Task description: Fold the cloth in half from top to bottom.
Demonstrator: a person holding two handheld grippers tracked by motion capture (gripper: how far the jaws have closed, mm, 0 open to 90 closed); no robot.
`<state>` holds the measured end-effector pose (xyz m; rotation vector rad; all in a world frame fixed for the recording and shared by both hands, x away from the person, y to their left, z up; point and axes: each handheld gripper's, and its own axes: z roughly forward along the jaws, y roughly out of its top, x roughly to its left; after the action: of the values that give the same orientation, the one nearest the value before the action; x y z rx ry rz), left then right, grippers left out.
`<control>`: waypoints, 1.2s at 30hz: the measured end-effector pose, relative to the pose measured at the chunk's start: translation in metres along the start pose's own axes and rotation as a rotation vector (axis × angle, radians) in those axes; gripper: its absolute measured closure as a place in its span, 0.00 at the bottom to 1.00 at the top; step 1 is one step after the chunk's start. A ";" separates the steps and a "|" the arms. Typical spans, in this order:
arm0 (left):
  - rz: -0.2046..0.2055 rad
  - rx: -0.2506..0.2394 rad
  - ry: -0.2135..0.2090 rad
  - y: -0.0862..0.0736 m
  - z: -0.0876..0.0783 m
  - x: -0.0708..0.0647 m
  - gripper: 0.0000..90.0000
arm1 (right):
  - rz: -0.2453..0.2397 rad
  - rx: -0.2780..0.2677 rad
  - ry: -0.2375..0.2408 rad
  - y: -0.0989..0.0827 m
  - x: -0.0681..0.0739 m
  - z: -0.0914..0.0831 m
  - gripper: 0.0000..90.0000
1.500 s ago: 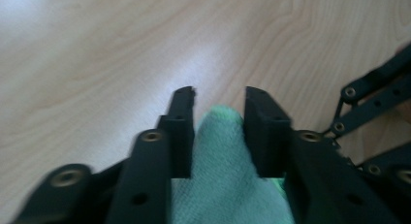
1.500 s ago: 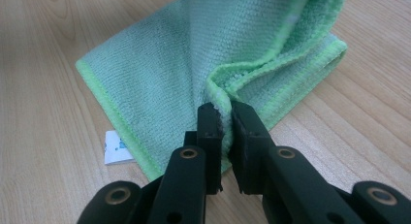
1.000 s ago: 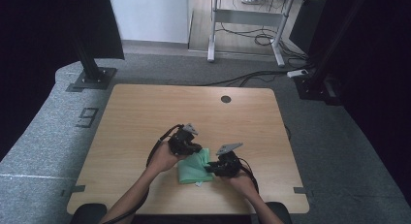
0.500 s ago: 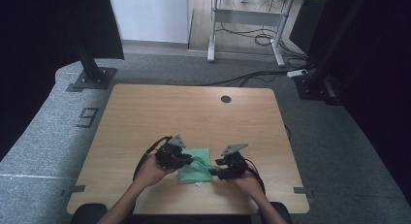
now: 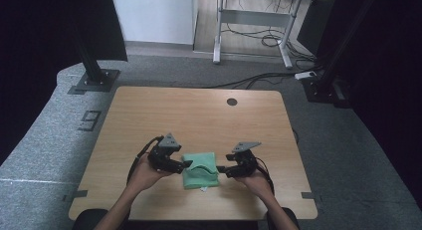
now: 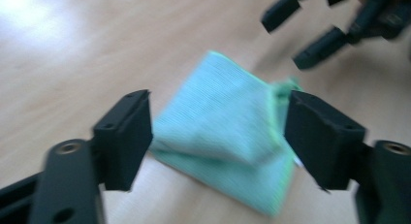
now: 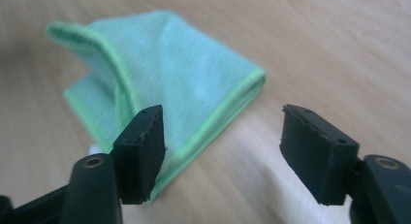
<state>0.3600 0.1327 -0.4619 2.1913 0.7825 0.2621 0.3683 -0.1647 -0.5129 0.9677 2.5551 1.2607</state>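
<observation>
Green cloth (image 5: 200, 169) lies folded on the near part of the wooden table (image 5: 199, 115), right between the two hand-held grippers. Its top layer is rumpled, with a fold rising across the middle, and a small white tag (image 5: 203, 189) peeks out at its near edge.

Over on the left, the left hand-held gripper (image 5: 185, 164) sits low at the cloth's left edge, held in the person's left hand (image 5: 144, 172), a black cable looping behind it. Its jaws have just been opening and now stand wide apart. In the left gripper view (image 6: 218, 136) the cloth (image 6: 228, 141) shows in the gap between the two black jaws, but neither pad presses on it, so nothing is gripped. The picture there is blurred, and the cloth's far corner looks puffed up. The other hand-held gripper's jaws show at the top right of that view, clear of the cloth.

Moving across to the right, the right hand-held gripper (image 5: 222, 169) is just beside the cloth's right edge, held in the right hand (image 5: 259, 182). Its jaws have just been opening too, and they stand well apart. In the right gripper view (image 7: 223, 146) the cloth (image 7: 174, 73) lies ahead, running behind the jaw at the left of that view, with its bright green hem curling over; the gap between the jaws shows mostly bare table (image 7: 339, 49). Nothing is held here either.
</observation>
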 end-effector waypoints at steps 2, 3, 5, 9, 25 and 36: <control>-0.018 0.006 0.029 0.001 0.011 0.006 0.20 | 0.008 -0.004 -0.013 0.005 -0.001 0.006 0.33; -0.025 0.016 0.037 0.000 0.018 0.008 0.18 | 0.010 -0.004 -0.022 0.008 -0.002 0.010 0.32; -0.030 0.041 0.053 -0.003 0.030 0.011 0.16 | 0.010 0.007 -0.041 0.011 -0.003 0.017 0.30; -0.022 0.085 0.057 -0.015 0.041 0.010 0.16 | 0.015 0.025 -0.055 0.010 -0.002 0.028 0.28; -0.004 0.123 0.050 -0.050 0.038 -0.010 0.16 | -0.051 0.083 -0.062 -0.017 0.023 0.029 0.22; -0.007 0.142 0.077 -0.062 0.042 -0.012 0.16 | -0.057 0.087 -0.072 -0.025 0.026 0.022 0.21</control>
<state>0.3401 0.1318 -0.5349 2.3226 0.8754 0.2967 0.3443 -0.1454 -0.5416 0.9314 2.5816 1.0890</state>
